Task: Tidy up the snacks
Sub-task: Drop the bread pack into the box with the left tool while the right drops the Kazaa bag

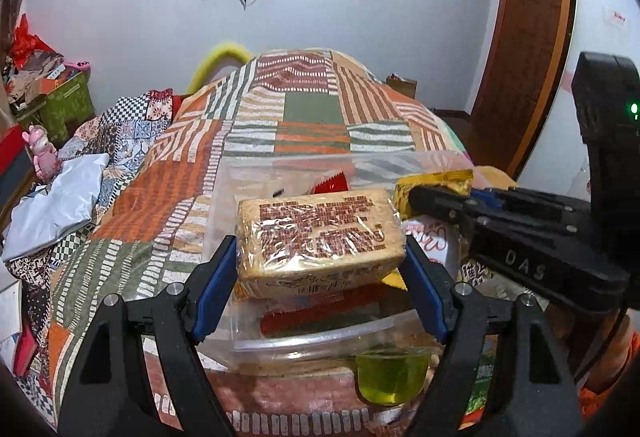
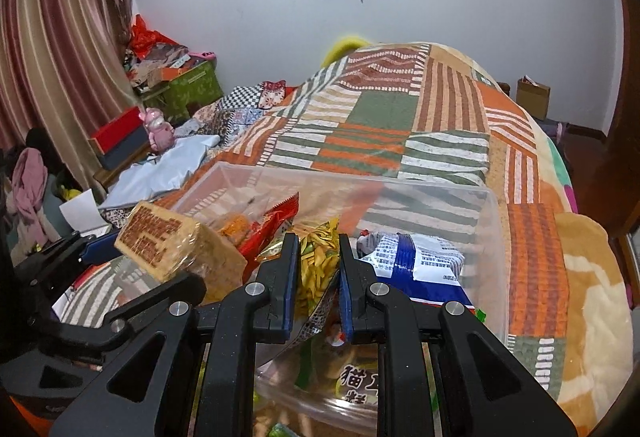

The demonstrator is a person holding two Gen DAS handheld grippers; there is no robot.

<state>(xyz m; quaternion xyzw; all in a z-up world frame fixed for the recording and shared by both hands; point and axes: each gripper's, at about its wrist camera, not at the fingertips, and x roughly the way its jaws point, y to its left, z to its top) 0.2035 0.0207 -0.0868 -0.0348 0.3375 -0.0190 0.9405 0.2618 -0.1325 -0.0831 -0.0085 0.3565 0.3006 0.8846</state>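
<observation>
Both grippers load the clear bin (image 2: 496, 221) on the bed.
Left gripper (image 1: 318, 269) clamps the biscuit pack (image 1: 320, 233) above the bin; right gripper (image 2: 318, 277) pinches the yellow snack bag (image 2: 316, 269). Lower each flat, then release.

Black angular frames on left gripper (image 1: 320, 265) and right gripper (image 2: 319, 269), blue pads (image 1: 424, 293), silver screws (image 2: 253, 289), white "DAS" lettering, a green light.
</observation>
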